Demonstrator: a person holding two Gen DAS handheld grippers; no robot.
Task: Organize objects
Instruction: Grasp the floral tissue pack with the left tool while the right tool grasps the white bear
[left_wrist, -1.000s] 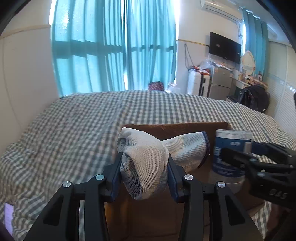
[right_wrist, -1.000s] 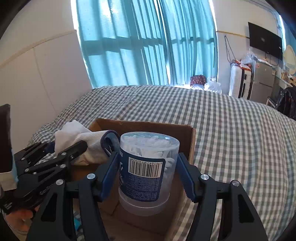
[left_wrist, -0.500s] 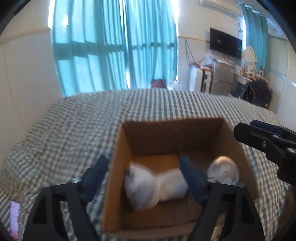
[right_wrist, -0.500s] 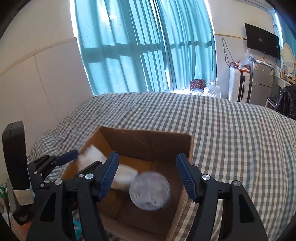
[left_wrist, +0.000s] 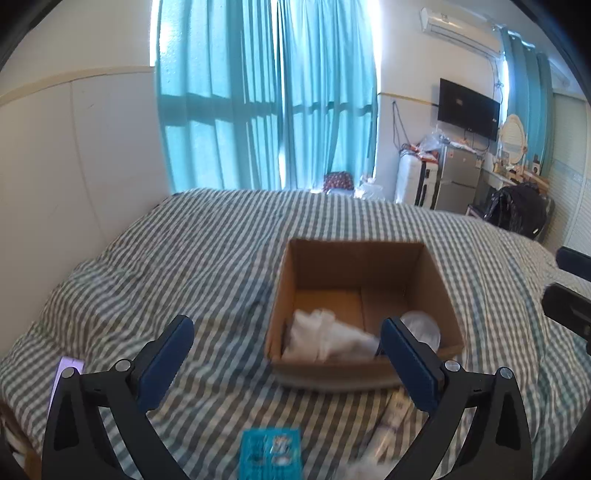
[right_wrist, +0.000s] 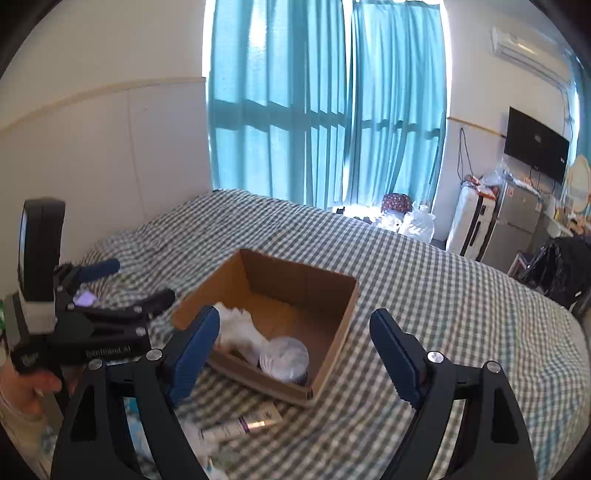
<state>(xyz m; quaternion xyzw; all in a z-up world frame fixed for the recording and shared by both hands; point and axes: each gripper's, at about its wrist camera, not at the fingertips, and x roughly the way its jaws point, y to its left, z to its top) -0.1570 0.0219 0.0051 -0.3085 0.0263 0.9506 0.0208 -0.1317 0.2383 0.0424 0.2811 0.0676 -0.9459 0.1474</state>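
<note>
Both tools gape wide, holding nothing. Ahead of the left tool (left_wrist: 286, 356) and right tool (right_wrist: 293, 349), the box (right_wrist: 334, 334) holds a sock (right_wrist: 240, 328) and jar (right_wrist: 283, 358).

**Clearance Around the Box**

The cardboard box (right_wrist: 334, 332) is open at the top; its far half is bare floor. The white cloth (right_wrist: 240, 328) and round container (right_wrist: 283, 358) fill the near half. A tube (right_wrist: 245, 424) lies on the bed (right_wrist: 443, 306) just before the box.
</note>
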